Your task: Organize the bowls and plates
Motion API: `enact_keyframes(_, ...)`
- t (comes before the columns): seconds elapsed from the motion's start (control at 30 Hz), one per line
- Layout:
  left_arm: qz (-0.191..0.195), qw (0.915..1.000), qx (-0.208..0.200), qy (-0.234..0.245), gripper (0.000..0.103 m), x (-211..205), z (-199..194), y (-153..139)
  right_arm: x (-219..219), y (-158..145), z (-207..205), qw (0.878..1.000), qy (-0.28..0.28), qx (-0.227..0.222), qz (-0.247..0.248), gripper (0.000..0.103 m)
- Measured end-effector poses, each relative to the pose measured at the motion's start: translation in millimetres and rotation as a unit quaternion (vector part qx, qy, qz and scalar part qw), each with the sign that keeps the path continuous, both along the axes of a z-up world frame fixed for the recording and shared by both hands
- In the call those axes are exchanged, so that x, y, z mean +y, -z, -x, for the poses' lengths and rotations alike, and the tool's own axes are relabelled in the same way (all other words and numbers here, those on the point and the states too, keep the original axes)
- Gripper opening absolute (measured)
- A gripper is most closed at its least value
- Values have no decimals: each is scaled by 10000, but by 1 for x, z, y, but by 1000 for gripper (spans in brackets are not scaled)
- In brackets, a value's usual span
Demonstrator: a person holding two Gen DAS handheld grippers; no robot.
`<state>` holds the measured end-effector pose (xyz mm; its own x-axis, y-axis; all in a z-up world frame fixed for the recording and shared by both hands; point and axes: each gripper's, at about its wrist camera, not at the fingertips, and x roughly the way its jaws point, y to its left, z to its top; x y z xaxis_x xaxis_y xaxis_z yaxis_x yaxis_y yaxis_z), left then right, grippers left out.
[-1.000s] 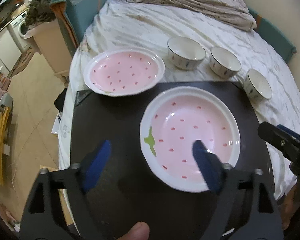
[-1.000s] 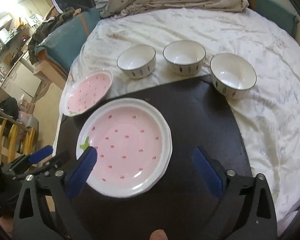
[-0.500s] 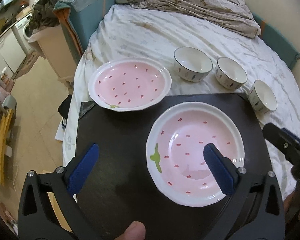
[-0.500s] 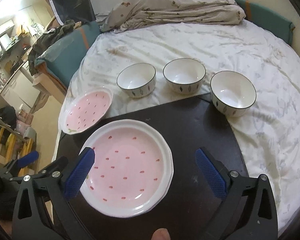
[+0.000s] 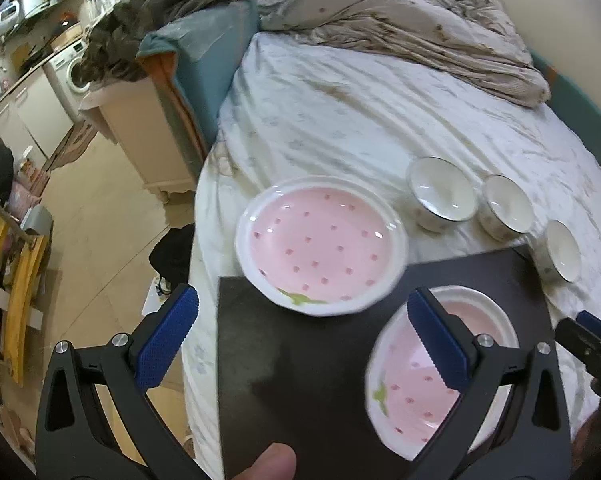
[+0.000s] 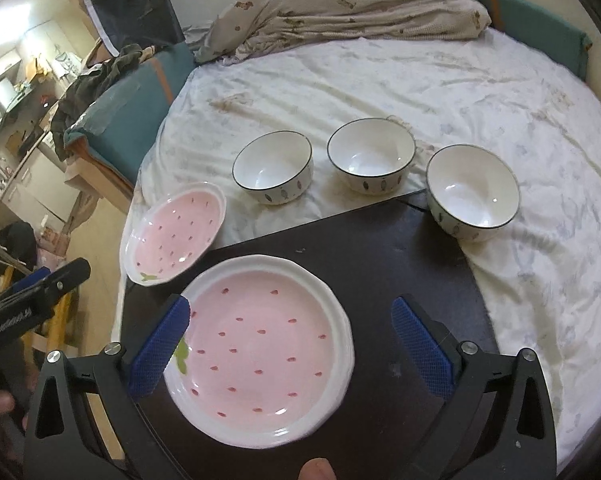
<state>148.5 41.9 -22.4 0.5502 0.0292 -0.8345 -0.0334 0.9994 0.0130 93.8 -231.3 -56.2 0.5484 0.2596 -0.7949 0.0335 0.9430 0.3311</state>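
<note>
My left gripper (image 5: pixel 300 344) is spread wide and holds nothing; the far plate (image 5: pixel 320 246) sits just ahead between its jaws, half on the black board (image 5: pixel 300 360), half on the white sheet (image 5: pixel 360 120). My right gripper (image 6: pixel 292 344) is also spread and empty, over the near plate (image 6: pixel 260 344), which lies under its left jaw. 3 bowls (image 6: pixel 370 160) stand beyond on the sheet, the rightmost at the board's corner. Bare board lies under my right jaw.
</note>
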Motion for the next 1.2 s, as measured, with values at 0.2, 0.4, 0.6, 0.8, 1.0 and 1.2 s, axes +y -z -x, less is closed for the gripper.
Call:
enact_keyframes(0.2, 494, 9961, 464, -561, 103, 40, -37, 28, 16, 11, -38, 9989, -85, 453, -47, 103)
enact_keyframes(0.4, 704, 9907, 732, -910, 103, 66, -61, 49, 43, 18, -81, 9980, -210, 601, -7, 103)
enact_keyframes(0.6, 778, 9881, 960, -918, 102, 75, -79, 74, 64, 40, -122, 9941, -298, 985, -343, 102)
enact_keyframes(0.8, 1007, 9801, 1428, -944, 82, 87, -95, 109, 85, 77, -146, 9848, -475, 1506, -725, 85)
enact_keyframes(1.0, 1155, 9749, 1751, -743, 43, 78, -103, 129, 113, 103, -154, 9787, -732, 1842, -525, 67)
enact_keyframes(1.2, 1392, 9711, 1787, -749, 27, 80, -106, 137, 120, 114, -163, 9753, -890, 1888, -720, 44)
